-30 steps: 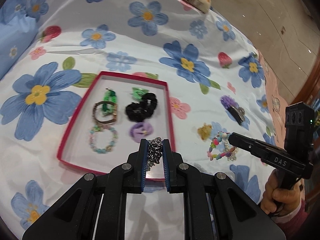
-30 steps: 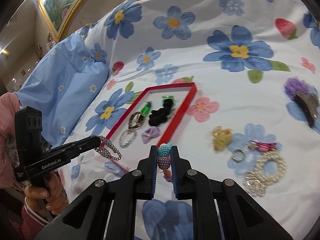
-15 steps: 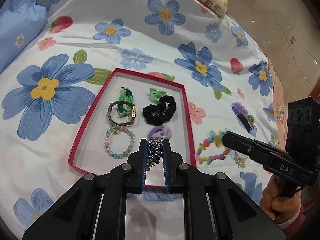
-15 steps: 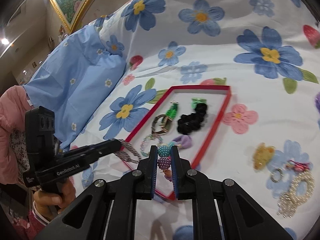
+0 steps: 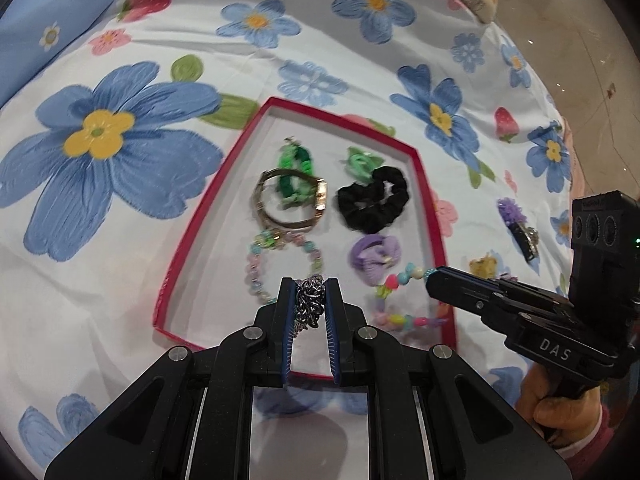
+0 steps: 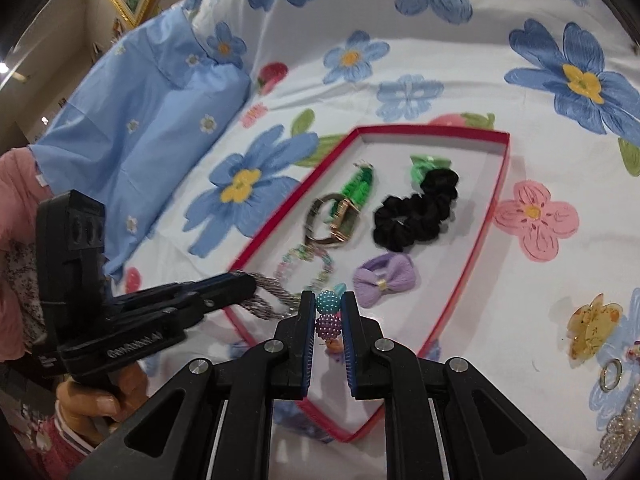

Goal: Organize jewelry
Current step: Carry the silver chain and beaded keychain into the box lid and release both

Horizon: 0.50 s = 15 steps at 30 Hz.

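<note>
A red-rimmed tray (image 5: 192, 236) (image 6: 496, 196) lies on the flowered bedspread. In it are a green bracelet (image 5: 296, 174), a gold bangle watch (image 5: 288, 204), a pastel bead bracelet (image 5: 280, 264), a black scrunchie (image 5: 374, 200) (image 6: 416, 210), a green bow and a lilac bow (image 5: 376, 256) (image 6: 386, 280). My left gripper (image 5: 311, 300) (image 6: 250, 290) is shut on a silver chain bracelet (image 5: 309, 304) (image 6: 268, 300) above the tray's near end. My right gripper (image 6: 328, 312) (image 5: 434, 280) is shut on a colourful bead bracelet (image 6: 328, 314) (image 5: 400, 300) that hangs over the tray's near right part.
Loose pieces lie on the bedspread right of the tray: an amber claw clip (image 6: 592, 326), a small ring (image 6: 611, 376), pearl bracelets (image 6: 624, 428) and a purple hair clip (image 5: 518, 224). A blue pillow (image 6: 136, 136) lies to the left. A person's hands hold both grippers.
Both grippers have moved forward and down toward the tray, each keeping its bracelet. The colourful bead bracelet has come from right of the tray to over its near right corner.
</note>
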Tool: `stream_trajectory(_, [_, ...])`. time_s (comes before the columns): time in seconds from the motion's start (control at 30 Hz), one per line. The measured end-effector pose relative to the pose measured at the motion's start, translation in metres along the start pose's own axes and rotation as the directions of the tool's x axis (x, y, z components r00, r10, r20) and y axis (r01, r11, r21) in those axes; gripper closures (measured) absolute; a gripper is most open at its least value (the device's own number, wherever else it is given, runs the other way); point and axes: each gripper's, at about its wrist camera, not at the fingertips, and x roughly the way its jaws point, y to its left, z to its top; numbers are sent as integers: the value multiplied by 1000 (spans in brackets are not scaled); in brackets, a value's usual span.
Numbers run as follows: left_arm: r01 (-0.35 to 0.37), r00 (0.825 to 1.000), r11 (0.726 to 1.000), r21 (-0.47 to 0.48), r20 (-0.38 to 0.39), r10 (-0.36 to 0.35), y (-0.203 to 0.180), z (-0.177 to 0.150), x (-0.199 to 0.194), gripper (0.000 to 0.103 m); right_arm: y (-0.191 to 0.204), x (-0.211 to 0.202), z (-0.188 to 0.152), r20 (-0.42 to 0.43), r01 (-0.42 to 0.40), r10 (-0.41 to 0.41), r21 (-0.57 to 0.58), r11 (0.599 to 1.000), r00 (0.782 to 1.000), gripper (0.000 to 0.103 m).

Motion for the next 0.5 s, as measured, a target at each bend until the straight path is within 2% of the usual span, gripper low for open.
stream_trajectory(0.27, [-69,997,998,2,-32,69,11,-8,10,90,-7,22,-1,-59,88,-90,-41,995,994,90])
stream_trajectory(0.5, [-99,994,995,19,-52,100,10,-10,16,91,-5,31,-2,-94,135,-142,-83,987,985,90])
